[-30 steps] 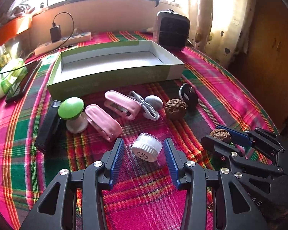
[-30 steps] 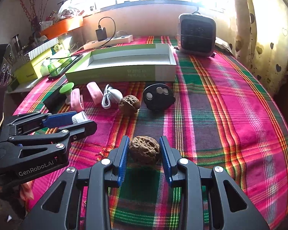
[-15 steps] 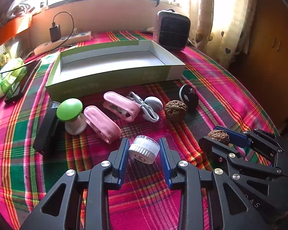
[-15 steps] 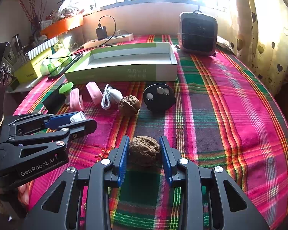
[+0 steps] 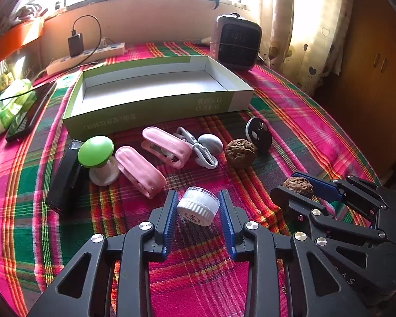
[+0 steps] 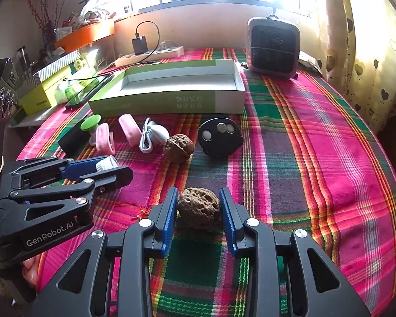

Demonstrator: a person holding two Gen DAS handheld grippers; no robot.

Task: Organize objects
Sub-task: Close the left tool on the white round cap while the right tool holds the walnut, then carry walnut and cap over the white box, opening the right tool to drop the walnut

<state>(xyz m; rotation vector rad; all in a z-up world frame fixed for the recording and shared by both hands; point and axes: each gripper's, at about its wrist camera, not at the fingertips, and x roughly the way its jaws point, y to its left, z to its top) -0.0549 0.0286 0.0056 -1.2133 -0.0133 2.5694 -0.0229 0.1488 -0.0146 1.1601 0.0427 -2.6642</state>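
A plaid cloth (image 6: 316, 137) in pink, green and dark bands covers the whole table. Toward the window lies the long, shallow green-and-white box (image 5: 155, 105), open at the top with nothing inside. A squat fan heater (image 6: 273, 47) stands just past its right end, and a power strip (image 5: 84, 56) lies behind it by the wall. In front of the box runs a loose row of small things: a black bar (image 5: 63, 179), a green-capped mushroom piece (image 5: 96, 152), two pink clips (image 5: 166, 146), a white cable bundle (image 5: 198, 149), a loose walnut (image 5: 240, 153) and a black disc (image 6: 220, 137). The left gripper (image 5: 198, 207) is clamped on a small white ribbed cap (image 5: 198, 206) lying on its side; whether the cap rests on the cloth is hard to say. The right gripper (image 6: 198, 207) grips a second walnut (image 6: 198, 207) low over the cloth, near the front edge.
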